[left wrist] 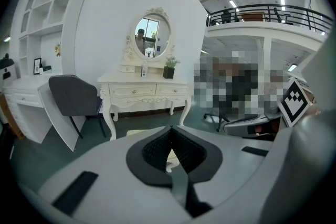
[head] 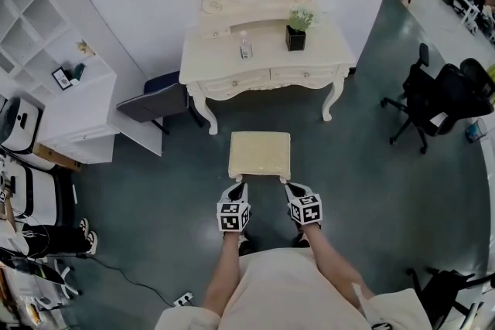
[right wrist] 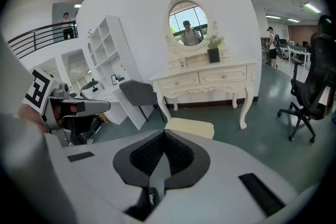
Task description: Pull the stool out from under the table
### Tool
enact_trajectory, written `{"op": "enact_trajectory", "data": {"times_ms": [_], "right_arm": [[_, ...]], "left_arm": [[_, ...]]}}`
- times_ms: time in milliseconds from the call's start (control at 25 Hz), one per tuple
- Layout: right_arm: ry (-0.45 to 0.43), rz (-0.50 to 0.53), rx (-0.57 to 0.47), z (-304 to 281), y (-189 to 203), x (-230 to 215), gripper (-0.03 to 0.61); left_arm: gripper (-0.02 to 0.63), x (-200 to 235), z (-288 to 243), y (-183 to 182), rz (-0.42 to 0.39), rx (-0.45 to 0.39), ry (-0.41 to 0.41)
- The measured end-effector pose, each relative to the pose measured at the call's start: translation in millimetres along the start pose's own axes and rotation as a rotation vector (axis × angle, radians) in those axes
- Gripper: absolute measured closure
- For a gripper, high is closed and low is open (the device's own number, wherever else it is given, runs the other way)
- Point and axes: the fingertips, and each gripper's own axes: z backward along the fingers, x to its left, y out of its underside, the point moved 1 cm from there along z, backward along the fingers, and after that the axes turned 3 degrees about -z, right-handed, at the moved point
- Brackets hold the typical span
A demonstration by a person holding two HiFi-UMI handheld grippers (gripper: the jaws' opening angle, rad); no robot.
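Both arms reaching down, left hand-held gripper [head: 239, 188] and right hand-held gripper [head: 290, 188] closed, empty, beside stool [head: 260, 153]

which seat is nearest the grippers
The cream stool, just ahead of the left gripper and right gripper; the dark grey chair and black office chairs stand farther off.
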Motion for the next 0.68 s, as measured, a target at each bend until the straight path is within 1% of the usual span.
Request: {"op": "enact_trajectory", "data": {"times_ms": [160, 680], "right_arm": [[0.006, -0.007, -0.002, 1.9, -1.2, -2.4, 0.535], [0.018, -0.028, -0.010, -5.6, -3.2, -5.7, 0.535]], "left_arm": [[0.598, -1.4, 1.5, -4.7, -0.003, -0.008, 0.010], [0.598, 7.8, -1.2, -0.4, 0.022, -0.013, 0.012]]}}
